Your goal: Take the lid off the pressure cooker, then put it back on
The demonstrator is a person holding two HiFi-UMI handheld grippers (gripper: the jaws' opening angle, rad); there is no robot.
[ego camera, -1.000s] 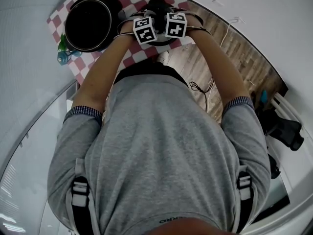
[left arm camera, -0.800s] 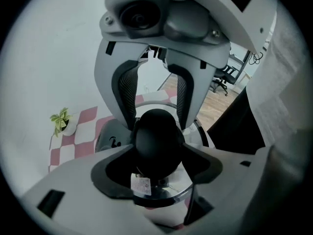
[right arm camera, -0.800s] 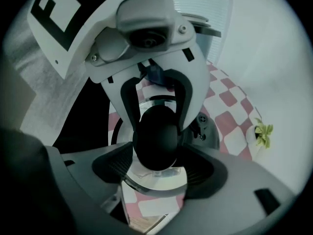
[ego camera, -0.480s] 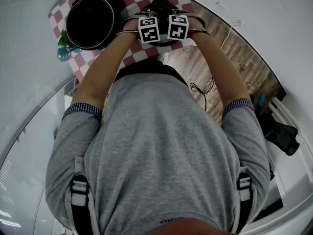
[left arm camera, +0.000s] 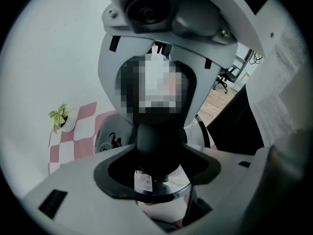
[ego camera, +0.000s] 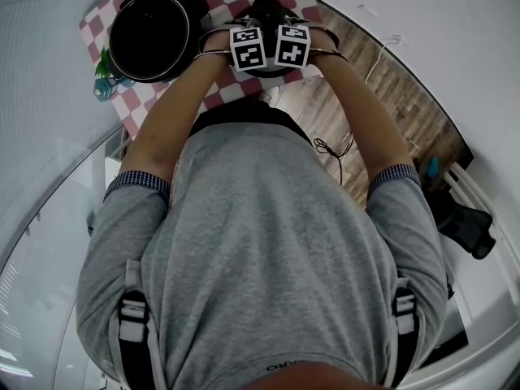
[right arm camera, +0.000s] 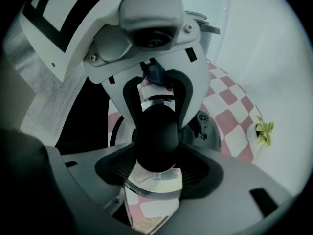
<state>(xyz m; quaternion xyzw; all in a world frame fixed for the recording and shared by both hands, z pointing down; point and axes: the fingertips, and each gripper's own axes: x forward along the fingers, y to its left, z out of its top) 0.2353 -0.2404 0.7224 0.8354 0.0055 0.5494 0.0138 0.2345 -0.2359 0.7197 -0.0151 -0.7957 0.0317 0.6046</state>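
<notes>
Poised with the left gripper (left arm camera: 155,177) and the right gripper (right arm camera: 156,169) facing each other across the black knob (left arm camera: 155,141) of the lid (right arm camera: 154,184), jaws just drawn closer around it yet with gaps at either side, so not clamped. Apparently resting on the checked cloth (ego camera: 223,96), just right of the open pot (ego camera: 150,39). Next, probably: pinch the knob, lift, and carry leftward, toward the left gripper's side.
</notes>
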